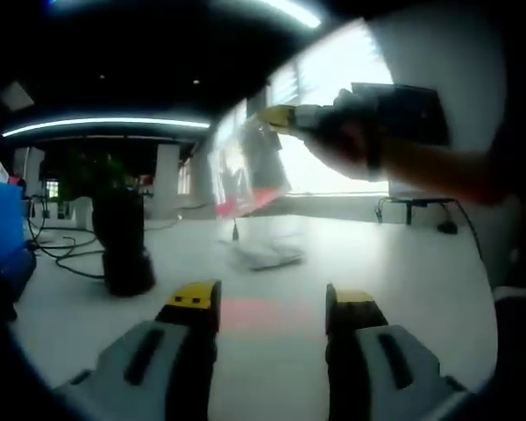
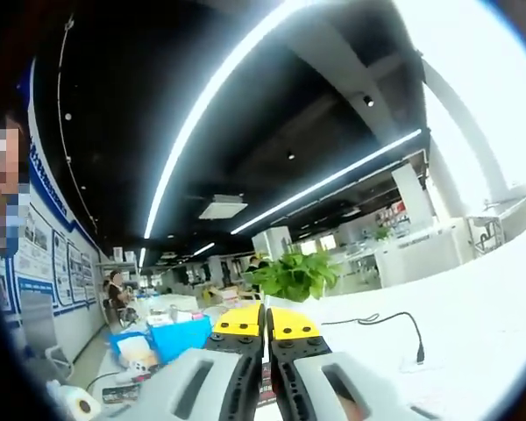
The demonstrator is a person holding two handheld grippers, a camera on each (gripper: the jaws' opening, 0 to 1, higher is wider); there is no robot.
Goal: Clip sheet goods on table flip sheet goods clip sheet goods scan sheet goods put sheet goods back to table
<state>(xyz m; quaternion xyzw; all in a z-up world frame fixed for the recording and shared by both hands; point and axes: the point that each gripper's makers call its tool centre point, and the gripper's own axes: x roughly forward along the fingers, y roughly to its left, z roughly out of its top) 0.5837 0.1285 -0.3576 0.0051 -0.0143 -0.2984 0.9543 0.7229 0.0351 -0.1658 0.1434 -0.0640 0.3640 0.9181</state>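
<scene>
Right gripper (image 1: 280, 117) up in the air in the left gripper view, pinching the top edge of a clear sheet package (image 1: 245, 167) with red print, hanging well above the white table (image 1: 403, 272). In the right gripper view, those jaws (image 2: 266, 329) pressed together tight, so clenched on the sheet, though hardly anything of the sheet itself visible between the tips there. Left gripper (image 1: 272, 307) low over the table, jaws spread apart, released, nothing in them.

Reddish glow on the table (image 1: 250, 314) just past the left jaws, probably the scanner's light. Black upright device (image 1: 123, 241) at the left, likely the scanner itself, hard to say for sure. Another flat pale packet (image 1: 267, 254) lying on the table under the hanging one.

Looks like the scan step, roughly past the halfway mark. Tips for doing it well: keep the grip firm near the edge so the sheet hangs flat, turn the printed side toward the black device, bring it in slow and steady, avoid swinging or creasing the film. Glare off the plastic could spoil the read, so maybe tilt slightly.
</scene>
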